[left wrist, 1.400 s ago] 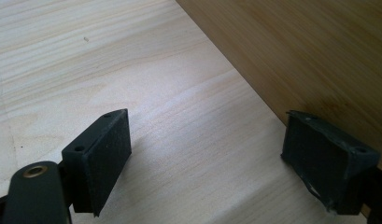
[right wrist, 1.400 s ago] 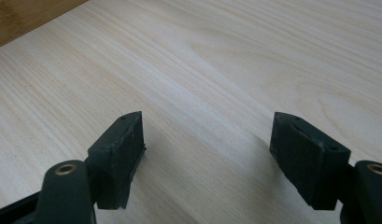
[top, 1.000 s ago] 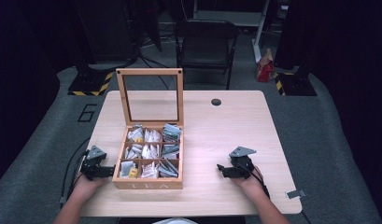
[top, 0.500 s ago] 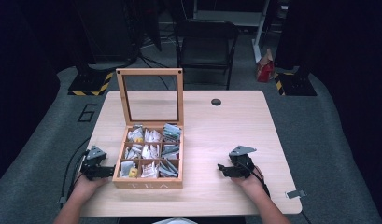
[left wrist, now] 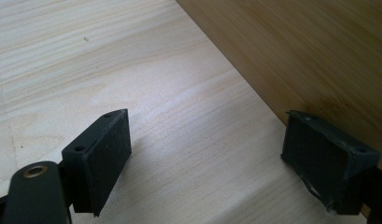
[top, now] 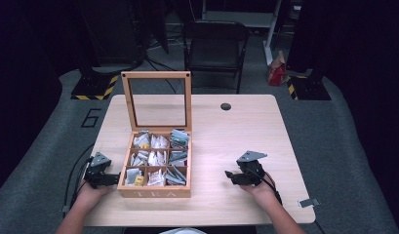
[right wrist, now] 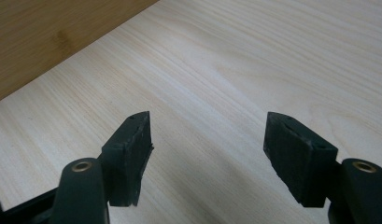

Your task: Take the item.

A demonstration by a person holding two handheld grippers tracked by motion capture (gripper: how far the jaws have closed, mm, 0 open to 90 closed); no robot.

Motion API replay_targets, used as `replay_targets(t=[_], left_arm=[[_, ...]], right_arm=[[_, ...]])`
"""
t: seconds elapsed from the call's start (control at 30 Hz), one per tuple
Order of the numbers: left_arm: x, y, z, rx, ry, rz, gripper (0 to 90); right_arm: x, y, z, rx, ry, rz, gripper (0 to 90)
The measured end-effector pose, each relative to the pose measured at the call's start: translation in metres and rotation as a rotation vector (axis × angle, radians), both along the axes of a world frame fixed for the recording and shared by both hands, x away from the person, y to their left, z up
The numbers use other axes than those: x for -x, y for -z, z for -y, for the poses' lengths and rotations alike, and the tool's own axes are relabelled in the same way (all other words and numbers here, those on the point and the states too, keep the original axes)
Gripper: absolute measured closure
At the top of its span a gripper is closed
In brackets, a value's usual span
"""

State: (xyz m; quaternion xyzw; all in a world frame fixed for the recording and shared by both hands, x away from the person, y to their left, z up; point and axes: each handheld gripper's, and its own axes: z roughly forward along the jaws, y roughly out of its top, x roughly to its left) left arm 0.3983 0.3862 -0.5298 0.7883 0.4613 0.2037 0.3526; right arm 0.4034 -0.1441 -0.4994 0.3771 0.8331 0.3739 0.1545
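An open wooden tea box [top: 155,187] of sachets sits on the worktop [top: 236,131]. The left tongs [top: 110,179], spread and empty, rest just beside its left wall; the right tongs [top: 229,175], spread though just narrowing, lie well right of it.

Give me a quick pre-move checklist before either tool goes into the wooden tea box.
1. Glass-paned lid of the light wooden tea box open and upright: ok.
2. Left tool open and empty, resting beside the box's left wall: ok; whether it touches the wall: cannot tell.
3. Right tool open with nothing between the pads; its jaws have just been closing slightly: ok.
4. Bare pale wooden table between right tool and box, no obstacle: ok.
5. Tea sachets visible in all six compartments: ok.
6. Which sachet sits loose enough to pinch: cannot tell.
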Motion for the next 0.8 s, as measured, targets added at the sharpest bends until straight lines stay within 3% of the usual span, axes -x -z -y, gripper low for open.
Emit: replay_targets(t=[0.23, 0.4, 0.8], left_arm=[[0.000, 0.000, 0.000, 0.000, 0.000, 0.000, 15.2], [0.000, 0.000, 0.000, 0.000, 0.000, 0.000, 15.2], [0.000, 0.000, 0.000, -0.001, 0.000, 0.000, 15.2]], right_arm=[[0.002, -0.013, -0.003, 0.004, -0.030, 0.035, 33.7], [0.003, -0.019, -0.004, -0.033, -0.036, 0.010, 38.3], [0.006, -0.033, -0.011, -0.053, -0.073, 0.015, 37.9]])
